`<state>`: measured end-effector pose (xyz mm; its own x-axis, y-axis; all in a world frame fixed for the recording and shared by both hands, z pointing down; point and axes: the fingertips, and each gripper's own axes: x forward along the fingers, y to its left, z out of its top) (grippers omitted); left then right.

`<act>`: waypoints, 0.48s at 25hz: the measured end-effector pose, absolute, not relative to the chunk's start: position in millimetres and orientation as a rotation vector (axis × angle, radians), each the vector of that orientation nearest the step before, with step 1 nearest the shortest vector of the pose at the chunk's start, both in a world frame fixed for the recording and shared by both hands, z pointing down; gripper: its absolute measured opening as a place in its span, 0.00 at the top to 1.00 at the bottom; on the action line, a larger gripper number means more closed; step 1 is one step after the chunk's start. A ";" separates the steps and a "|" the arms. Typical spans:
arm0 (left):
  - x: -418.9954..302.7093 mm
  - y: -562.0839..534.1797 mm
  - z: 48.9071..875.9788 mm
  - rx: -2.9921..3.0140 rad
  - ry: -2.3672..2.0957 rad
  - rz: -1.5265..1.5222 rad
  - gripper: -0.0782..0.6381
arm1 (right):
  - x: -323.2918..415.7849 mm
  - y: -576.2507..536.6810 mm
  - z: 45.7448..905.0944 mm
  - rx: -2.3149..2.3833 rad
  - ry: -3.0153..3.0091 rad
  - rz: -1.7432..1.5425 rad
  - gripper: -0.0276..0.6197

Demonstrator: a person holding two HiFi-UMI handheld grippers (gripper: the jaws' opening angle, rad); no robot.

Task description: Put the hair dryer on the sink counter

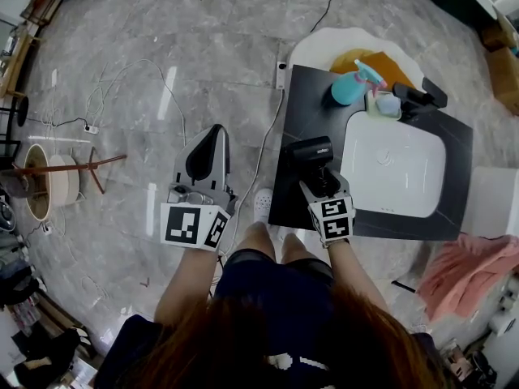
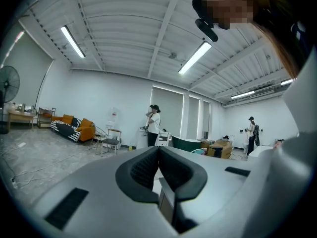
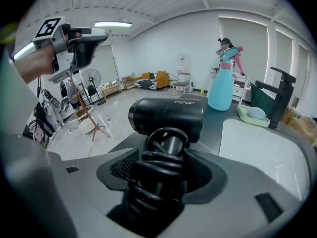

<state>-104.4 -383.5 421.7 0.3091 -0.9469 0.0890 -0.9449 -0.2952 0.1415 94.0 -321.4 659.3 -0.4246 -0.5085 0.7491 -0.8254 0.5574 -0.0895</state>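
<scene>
Right gripper (image 3: 166,157) fingers clamped on the handle of the black hair dryer (image 1: 308,150), dryer over the dark desk (image 1: 302,96), just beside the white basin (image 1: 393,164), left gripper (image 2: 158,150) fingers closed on nothing, above the floor (image 1: 162,55).

I'm counting two grippers now: left gripper (image 1: 212,133), right gripper (image 1: 324,181), and one hair dryer (image 1: 310,150). One counter (image 1: 310,96), one basin (image 1: 393,164), one faucet (image 1: 420,97), one spray bottle (image 1: 350,87), one soap dish (image 1: 385,105) (one pink towel (image 1: 470,270) too). Two bystanders: a white-shirted person (image 2: 154,125), a dark-clothed person (image 2: 252,133).
</scene>
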 end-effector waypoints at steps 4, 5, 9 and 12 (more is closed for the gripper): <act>-106.9 -389.9 422.1 2.396 -1.758 -0.028 0.87 | 98.8 -321.6 668.6 1.044 -2.069 0.597 0.50; -106.9 -390.6 421.8 2.395 -1.759 -0.029 0.87 | 99.3 -321.4 669.0 1.043 -2.064 0.595 0.50; -103.4 -390.6 419.6 2.401 -1.755 -0.028 0.87 | 98.5 -317.8 673.2 1.024 -2.041 0.617 0.49; -97.4 -390.5 417.0 2.413 -1.749 -0.028 0.87 | 102.5 -315.6 674.6 1.012 -2.040 0.664 0.37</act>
